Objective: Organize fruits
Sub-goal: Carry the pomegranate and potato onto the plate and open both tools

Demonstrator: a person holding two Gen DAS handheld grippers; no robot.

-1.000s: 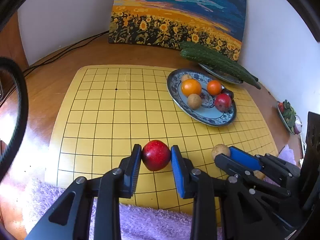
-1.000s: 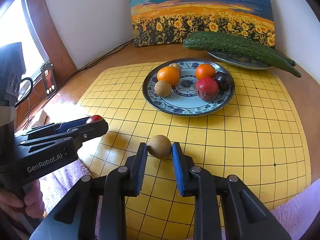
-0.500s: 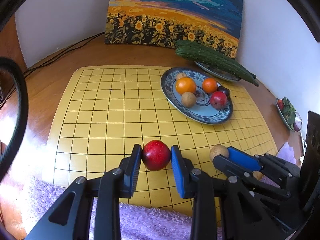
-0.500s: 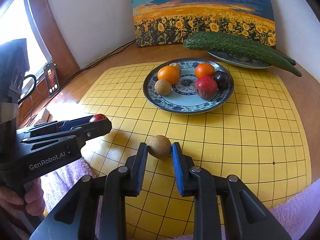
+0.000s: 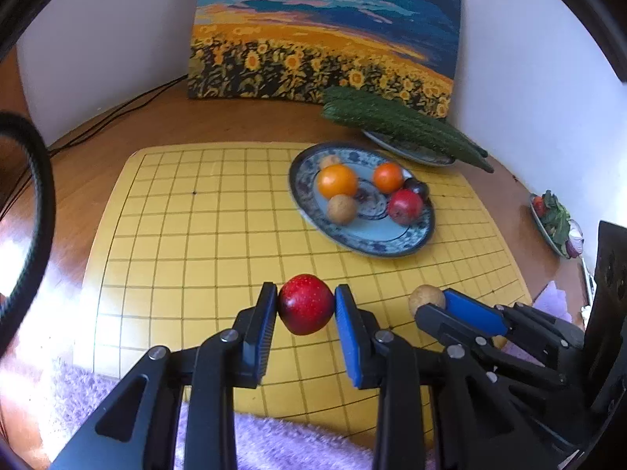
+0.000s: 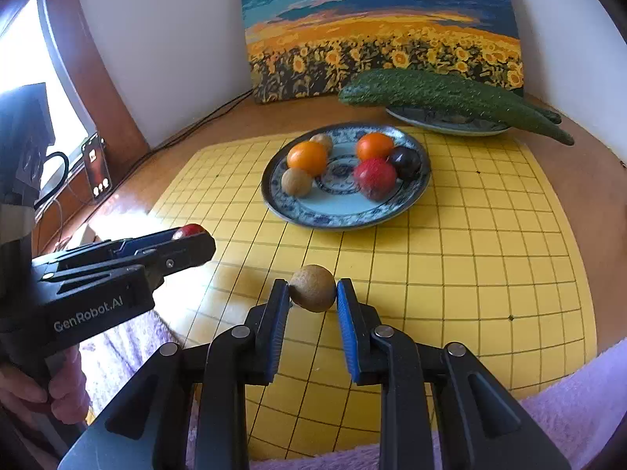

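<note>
Red apple (image 5: 306,304) clenched in left gripper (image 5: 306,307); brown fruit (image 6: 313,288), partly hidden, in right gripper (image 6: 313,291).

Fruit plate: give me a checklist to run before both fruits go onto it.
1. Left gripper shut on red apple: ok.
2. Right gripper shut on brown fruit: ok.
3. Bare space at the near rim of the plate: ok.
4. Path over the yellow board to the plate unobstructed: ok.
5. Grippers apart, not touching: ok.
6. Grip firmness: cannot tell.
</note>
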